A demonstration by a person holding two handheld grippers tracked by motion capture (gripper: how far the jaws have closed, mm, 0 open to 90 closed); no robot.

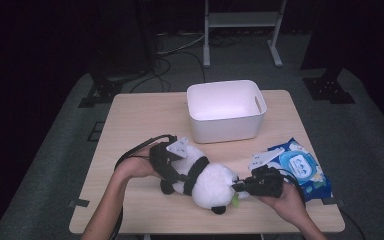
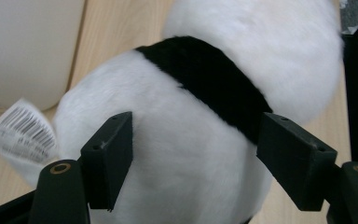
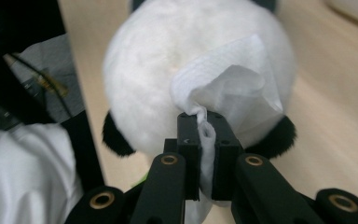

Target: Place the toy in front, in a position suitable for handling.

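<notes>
A black-and-white panda plush [image 1: 202,180] lies on its side on the wooden table [image 1: 135,125]. My left gripper [image 1: 172,167] straddles its body. In the left gripper view both pads press into the fur of the panda plush [image 2: 182,140], one each side, just below its black band. My right gripper [image 1: 237,187] is at the panda's head, shut on a crumpled white wipe [image 3: 228,88]. That wipe rests against the white head [image 3: 144,79], between the two black ears.
A white plastic bin [image 1: 226,110] stands open behind the panda at mid-table. A blue pack of wet wipes [image 1: 300,167] lies at the right, by my right hand. The panda's paper label [image 2: 25,133] sticks out toward the bin. The table's left half is bare wood.
</notes>
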